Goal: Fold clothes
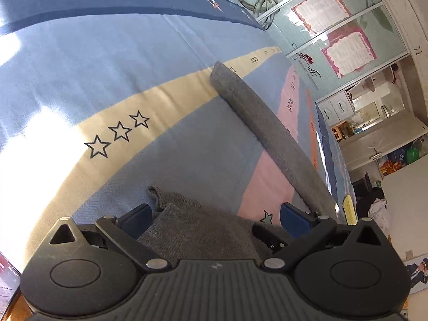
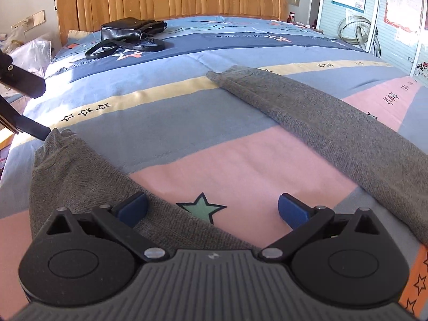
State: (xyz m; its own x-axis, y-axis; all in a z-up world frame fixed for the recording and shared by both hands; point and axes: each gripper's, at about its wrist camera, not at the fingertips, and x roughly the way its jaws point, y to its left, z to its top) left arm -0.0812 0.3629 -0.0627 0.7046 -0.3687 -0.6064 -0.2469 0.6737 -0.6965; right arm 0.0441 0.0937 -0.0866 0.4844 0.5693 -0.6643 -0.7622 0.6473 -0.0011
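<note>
While the grey garment (image 2: 334, 123) lay spread on the bed (image 2: 165, 123), both legs (image 1: 267, 131) apart and unfolded, left gripper (image 1: 214, 219) and right gripper (image 2: 212, 208) gaped wide, gripping nothing.

Bare bedspread (image 2: 165, 131) btwn sleeves (image 2: 321, 112)

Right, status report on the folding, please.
Left gripper and right gripper open. Grey knitted garment spread on striped bedsheet. Black leather handbag lies clear.
</note>
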